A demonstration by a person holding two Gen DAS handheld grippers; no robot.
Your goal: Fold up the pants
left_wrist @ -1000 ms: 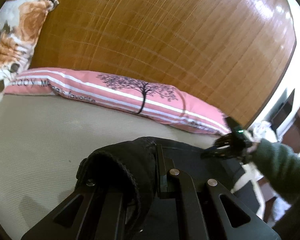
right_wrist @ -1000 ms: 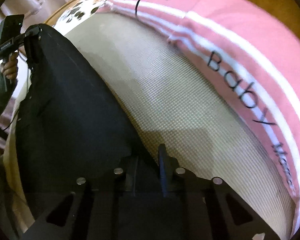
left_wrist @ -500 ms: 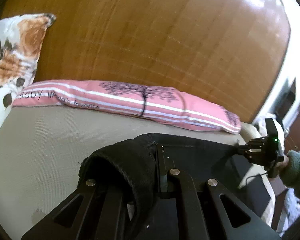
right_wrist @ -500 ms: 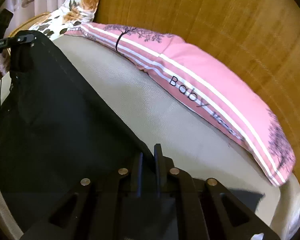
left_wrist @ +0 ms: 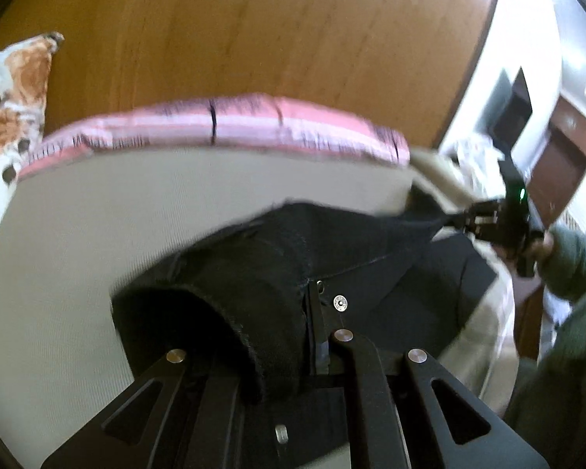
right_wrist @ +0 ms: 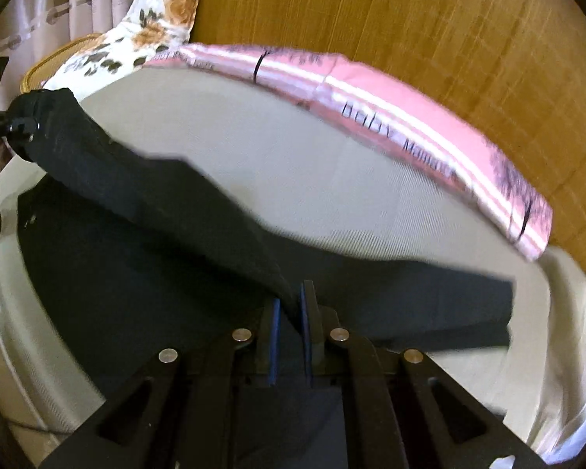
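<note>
From the left wrist I look down my left claw, which is clamped on the black pants: a thick hemmed edge of the cloth drapes over the left finger and the fabric is pinched in the narrow slit between the two fingers, with a metal snap button just beside the right one. The pants stretch away to the right, lifted off the beige bed, and their far end is in my right claw, held by a hand in a green sleeve near the bed's right edge. A pink striped pillow lies along the far side of the bed against a wooden headboard, and a floral pillow sits at the left. This picture is blurred, so fine detail of the cloth is lost. From the right wrist, my right claw is nearly closed on a fold of the pants, the dark cloth gripped between the blue pads. The fabric runs as a taut band up to the left, where the left claw pinches its other end, and a lower layer hangs down onto the bed beneath. To the right a straight-edged flap of the pants lies across the bed. The pink pillow and floral pillow lie beyond, against the headboard.
</note>
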